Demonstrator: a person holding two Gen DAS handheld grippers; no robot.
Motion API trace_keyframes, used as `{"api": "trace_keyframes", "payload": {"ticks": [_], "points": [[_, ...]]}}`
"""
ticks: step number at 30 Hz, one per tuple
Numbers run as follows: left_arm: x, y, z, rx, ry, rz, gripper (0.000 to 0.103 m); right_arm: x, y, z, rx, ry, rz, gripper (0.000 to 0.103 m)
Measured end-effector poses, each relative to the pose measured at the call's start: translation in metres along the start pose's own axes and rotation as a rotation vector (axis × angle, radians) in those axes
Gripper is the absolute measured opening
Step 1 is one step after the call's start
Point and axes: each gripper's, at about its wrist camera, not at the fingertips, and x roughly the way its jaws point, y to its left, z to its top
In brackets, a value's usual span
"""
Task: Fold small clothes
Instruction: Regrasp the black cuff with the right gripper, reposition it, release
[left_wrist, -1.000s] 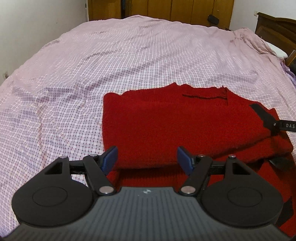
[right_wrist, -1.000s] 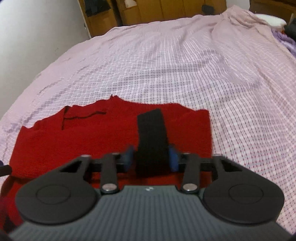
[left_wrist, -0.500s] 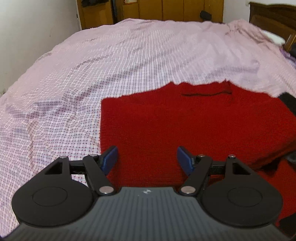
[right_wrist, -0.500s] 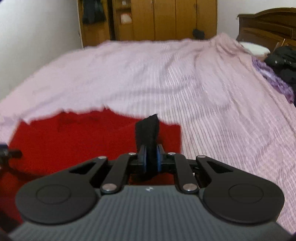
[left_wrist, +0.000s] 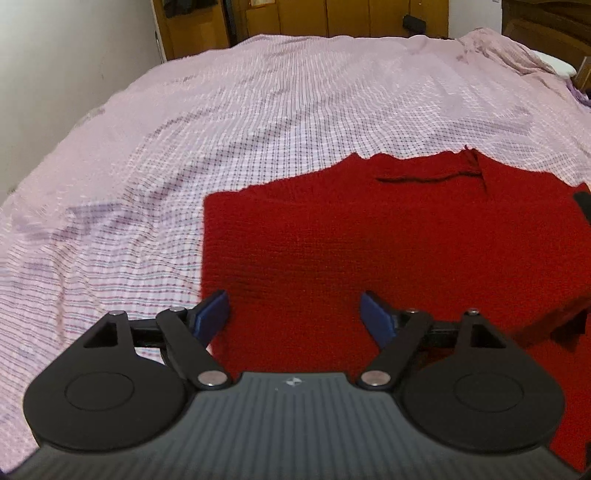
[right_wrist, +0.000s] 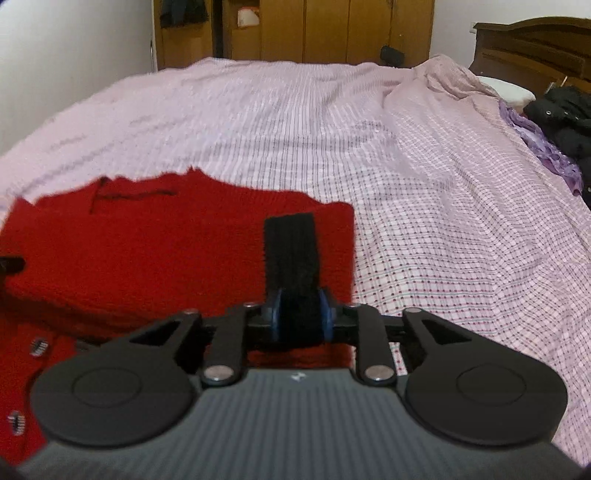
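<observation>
**Red knit garment, part-folded on checked bedspread: black cuff being let go**

Item: red knit garment (left_wrist: 369, 243), lying on the pink checked bedspread (left_wrist: 258, 122) at its near edge, well short of the wooden wardrobe (right_wrist: 325, 29) at the far side. Its upper layer is folded back on itself; a lower layer with small buttons shows below the fold in the right wrist view. The neckline seam sits at the garment's far edge.

Trim: black cuff (right_wrist: 291, 243), laid over the garment's right-hand part, close to its right edge.

Left gripper (left_wrist: 293, 314): jaws wide apart and widening, poised over the garment's near left corner. Red cloth lies between and beneath the blue pads (left_wrist: 212, 308), but they do not press on it.

Right gripper (right_wrist: 299, 317): jaws opening; the cuff's near end is between the pads and appears still touched on both sides, so the hold is loosening rather than gone.

Step in hand, as judged: releasing the folded-in sleeve. To do it well, let the jaws clear the cuff fully before drawing back, so that the knit does not snag and drag the sleeve off the body. Withdraw low and straight. The left tongs could steady the near left corner meanwhile.

Elsewhere: dark clothing (right_wrist: 565, 114) heaped by the headboard (right_wrist: 535, 44), far right of the garment.
</observation>
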Motion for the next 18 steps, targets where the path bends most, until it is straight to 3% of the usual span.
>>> {"api": "trace_keyframes", "payload": {"ticks": [3,12,18], "points": [[-0.014,0.000,-0.002,0.000,-0.001,0.009,0.083,-0.020,-0.002,-0.001,0.011,-0.023,0.028,0.046],[-0.071,0.006,-0.024,-0.057,-0.012,-0.043,0.083,-0.082,0.013,-0.015,-0.068,-0.090,0.102,0.049],[-0.100,0.003,-0.044,-0.070,-0.011,-0.075,0.083,-0.115,0.033,-0.028,-0.136,-0.108,0.157,0.058]]}}
